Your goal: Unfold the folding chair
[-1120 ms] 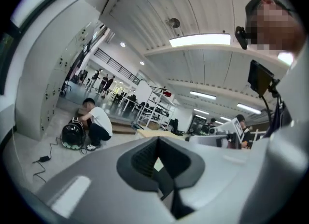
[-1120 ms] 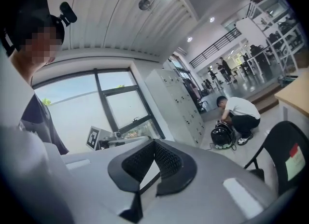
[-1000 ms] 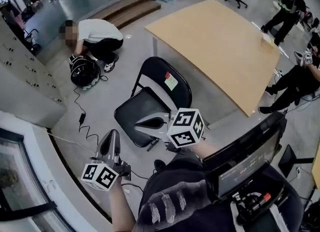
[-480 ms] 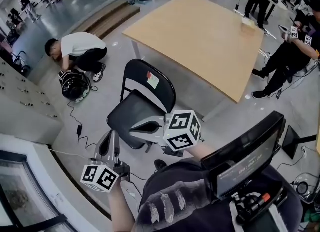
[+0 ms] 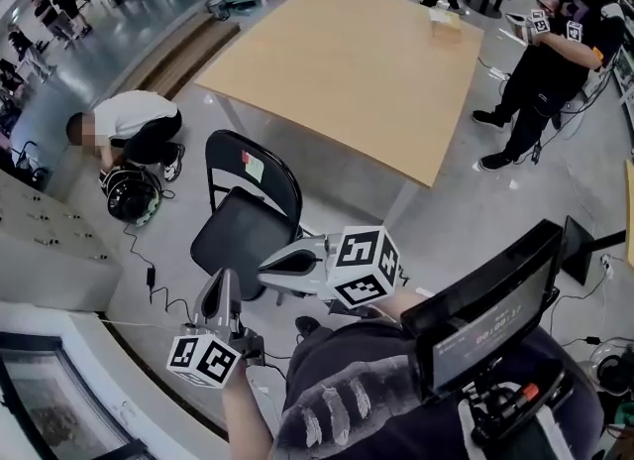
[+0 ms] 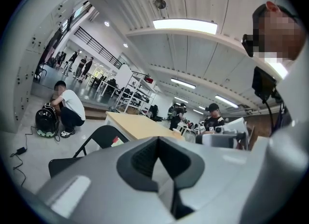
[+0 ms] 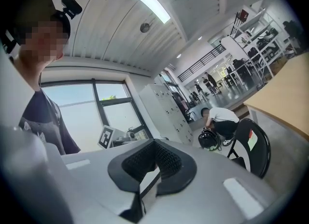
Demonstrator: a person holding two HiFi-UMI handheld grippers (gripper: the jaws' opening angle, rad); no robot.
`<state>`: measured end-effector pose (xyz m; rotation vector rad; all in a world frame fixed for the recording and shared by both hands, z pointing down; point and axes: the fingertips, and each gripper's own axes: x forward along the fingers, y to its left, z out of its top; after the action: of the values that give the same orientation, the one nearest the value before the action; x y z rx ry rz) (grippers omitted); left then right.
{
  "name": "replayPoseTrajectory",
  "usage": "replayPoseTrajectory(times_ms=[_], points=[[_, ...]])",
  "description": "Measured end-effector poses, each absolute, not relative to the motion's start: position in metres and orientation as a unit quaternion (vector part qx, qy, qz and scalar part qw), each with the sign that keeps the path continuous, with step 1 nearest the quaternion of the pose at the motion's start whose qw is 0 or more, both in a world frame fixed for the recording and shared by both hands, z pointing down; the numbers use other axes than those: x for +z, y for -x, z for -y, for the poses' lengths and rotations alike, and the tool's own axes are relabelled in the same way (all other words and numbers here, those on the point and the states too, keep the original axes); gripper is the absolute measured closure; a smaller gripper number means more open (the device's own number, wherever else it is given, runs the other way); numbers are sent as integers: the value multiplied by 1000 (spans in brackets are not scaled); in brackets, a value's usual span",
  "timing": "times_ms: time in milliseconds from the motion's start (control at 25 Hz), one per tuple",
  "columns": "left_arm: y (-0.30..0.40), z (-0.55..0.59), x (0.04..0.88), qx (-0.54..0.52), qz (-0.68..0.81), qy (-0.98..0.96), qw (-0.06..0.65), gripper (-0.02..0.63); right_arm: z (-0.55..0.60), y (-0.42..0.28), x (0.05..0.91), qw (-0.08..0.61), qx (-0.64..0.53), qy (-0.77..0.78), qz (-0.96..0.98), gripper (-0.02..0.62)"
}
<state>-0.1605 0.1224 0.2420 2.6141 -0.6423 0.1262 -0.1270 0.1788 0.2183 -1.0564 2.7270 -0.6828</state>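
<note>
R claw [image 7: 153,156] closed, empty; chair [image 7: 253,147] unfolded, far rt.

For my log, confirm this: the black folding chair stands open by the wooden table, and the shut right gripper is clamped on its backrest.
Not clamped. The right gripper is shut on nothing; the right gripper view shows its jaws together, with the folding chair apart beyond them. The chair does stand open by the wooden table.

The folding chair [image 5: 238,235] stands left of centre, the surface [image 5: 347,61] behind it above, a crouching person [image 5: 129,123] at left.
</note>
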Motion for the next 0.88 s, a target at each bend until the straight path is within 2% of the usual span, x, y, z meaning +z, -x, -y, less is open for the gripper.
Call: replayPoseTrajectory(times_ms=[320, 520, 880], points=[[146, -189, 244, 99, 257, -937, 216, 606, -238, 112, 223, 105, -254, 315, -909, 592], [155, -216, 262, 152, 284, -929, 183, 606, -254, 125, 244, 113, -274, 278, -914, 592], [180, -223, 237, 119, 301, -931, 171, 606, -264, 149, 224, 79, -241, 260, -932, 592]])
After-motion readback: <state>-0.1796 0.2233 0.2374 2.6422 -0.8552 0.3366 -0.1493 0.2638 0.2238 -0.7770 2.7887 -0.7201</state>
